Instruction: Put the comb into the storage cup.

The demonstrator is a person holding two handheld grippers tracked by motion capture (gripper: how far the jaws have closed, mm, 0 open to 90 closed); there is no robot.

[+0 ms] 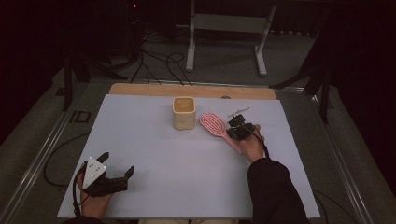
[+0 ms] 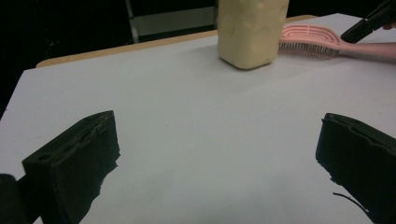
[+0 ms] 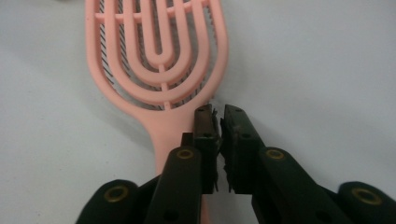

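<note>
The pink vented hairbrush [image 1: 214, 124] lies flat on the white worktop [image 1: 154, 154], right of centre, its oval head pointing away from the person and its handle running back toward the person's right hand. In the right gripper view the brush [image 3: 159, 60] lies bristles down, the looped ribs of its back facing up and dark bristles showing through the slots. The right gripper [image 1: 239, 128] sits over the handle just behind the head; seen from its own camera, the right gripper [image 3: 219, 140] has its jaws nearly together with only a thin slit between them, and nothing lies in that slit: the handle passes under and beside the left-hand jaw rather than between the two, so the brush is not gripped. Just left of the brush head stands a cream-yellow square cup [image 1: 183, 112], upright and open at the top, close to the brush but apart from it. The left gripper [image 1: 116, 172] rests well apart at the near left corner of the worktop, its jaws spread wide with bare worktop between them, pointing toward the cup [image 2: 252, 30] and the brush [image 2: 310, 39].
</note>
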